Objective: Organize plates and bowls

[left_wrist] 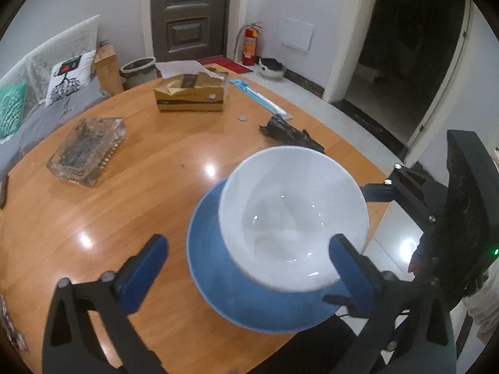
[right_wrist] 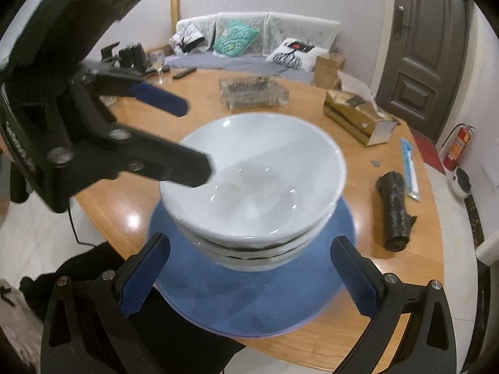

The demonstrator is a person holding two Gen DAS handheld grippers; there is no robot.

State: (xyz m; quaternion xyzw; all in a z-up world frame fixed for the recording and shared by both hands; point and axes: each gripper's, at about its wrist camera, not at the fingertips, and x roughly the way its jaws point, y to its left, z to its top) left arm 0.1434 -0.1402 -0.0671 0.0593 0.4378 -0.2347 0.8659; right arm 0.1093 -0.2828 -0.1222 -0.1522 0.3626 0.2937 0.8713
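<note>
Blue plate (right_wrist: 249, 296): near the edge of the round wooden table (left_wrist: 93, 224), carrying the bowls.
White bowls (right_wrist: 252, 184): nested stack on the plate's middle; top one tilted.
Left gripper (left_wrist: 249, 268): jaws spread wide, one finger reaching over the top bowl's rim; contact unclear.
Right gripper (right_wrist: 249, 277): jaws released, flanking the plate, grasping nothing.
Glass ashtray (left_wrist: 89, 149): well apart.
Tissue box (left_wrist: 190, 93): far side.
</note>
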